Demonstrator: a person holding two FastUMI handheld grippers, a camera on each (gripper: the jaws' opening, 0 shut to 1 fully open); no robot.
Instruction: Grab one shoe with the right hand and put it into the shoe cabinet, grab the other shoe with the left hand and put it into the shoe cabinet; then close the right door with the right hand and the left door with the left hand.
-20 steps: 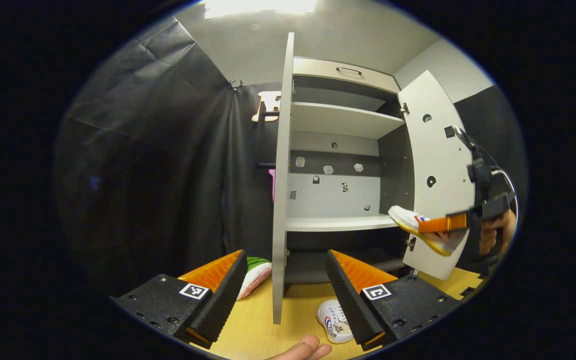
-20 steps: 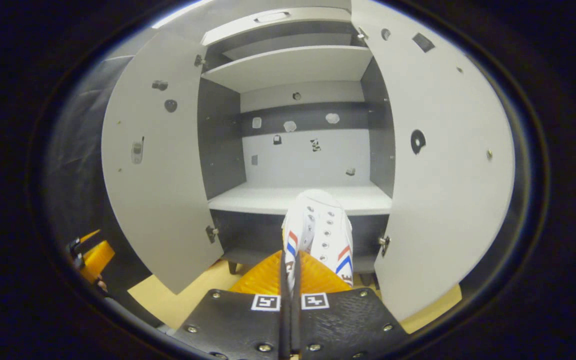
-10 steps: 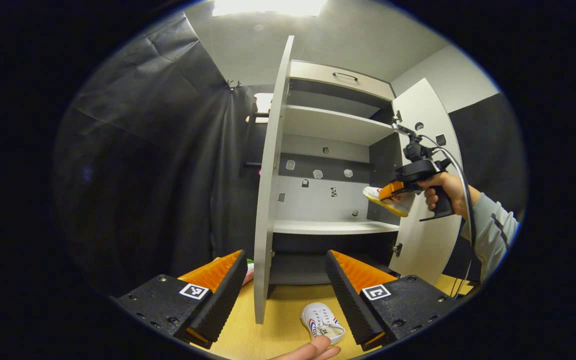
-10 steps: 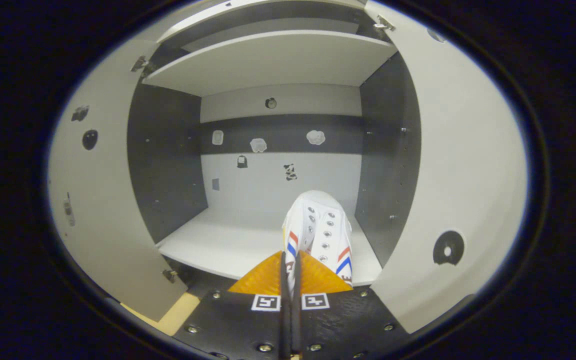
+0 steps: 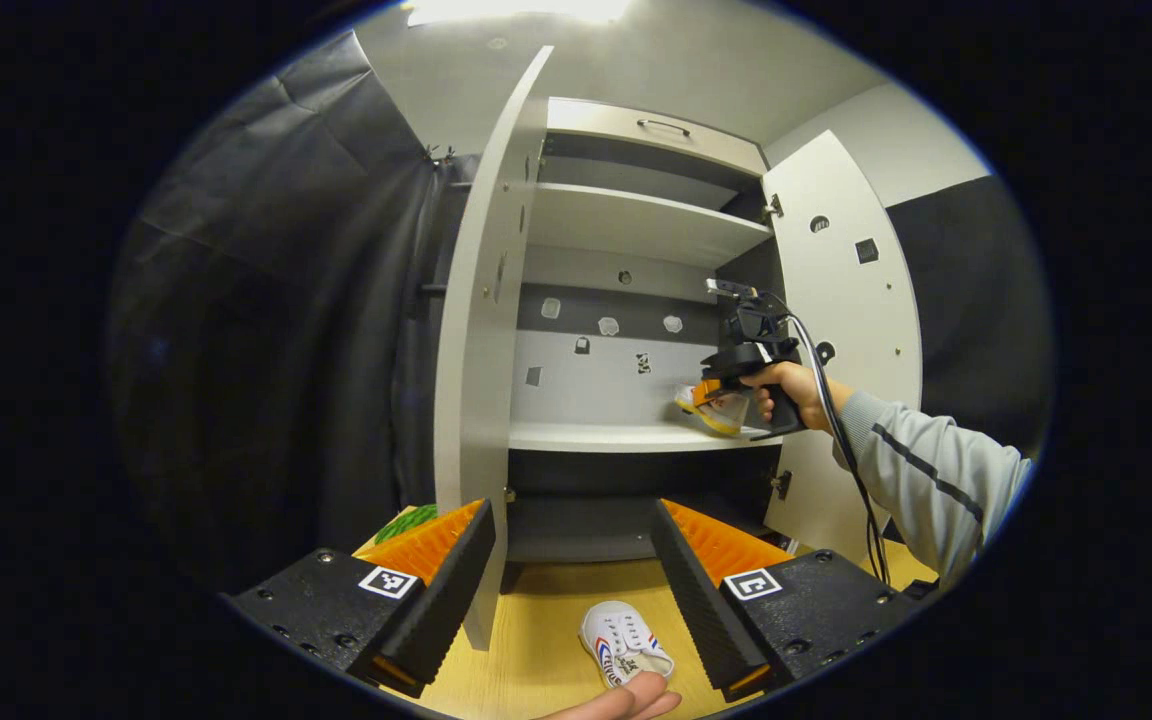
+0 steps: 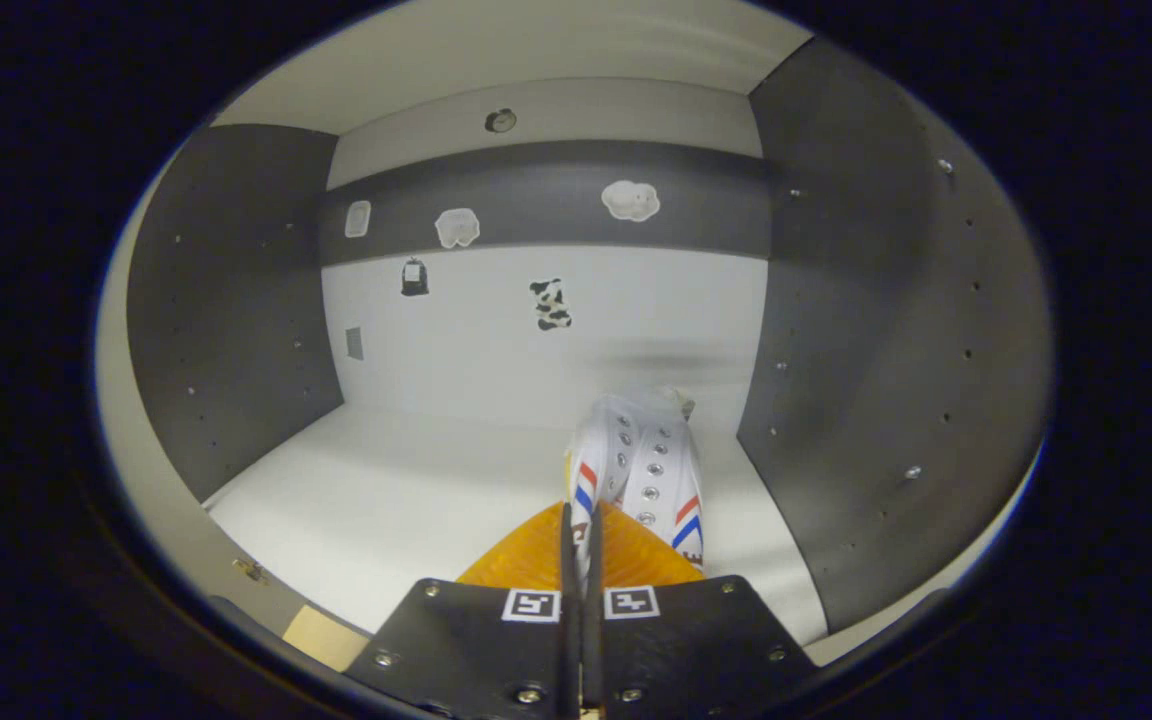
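Observation:
In the right gripper view my right gripper is shut on a white shoe with red and blue stripes, held just above the cabinet shelf near its right wall. The left gripper view shows that same gripper and shoe inside the open shoe cabinet, over the middle shelf. My left gripper stands open low above the wooden floor. The second white shoe lies on the floor between its fingers, apart from them. Both doors, the left door and the right door, stand open.
A person's sleeve reaches in from the right past the right door. A fingertip shows at the bottom edge by the floor shoe. A green object lies on the floor left of the left door. Black cloth covers the left wall.
My right gripper has carried its shoe forward into the cabinet and down close to the middle shelf. The left gripper view has shifted a little to the right; the floor shoe now sits more central.

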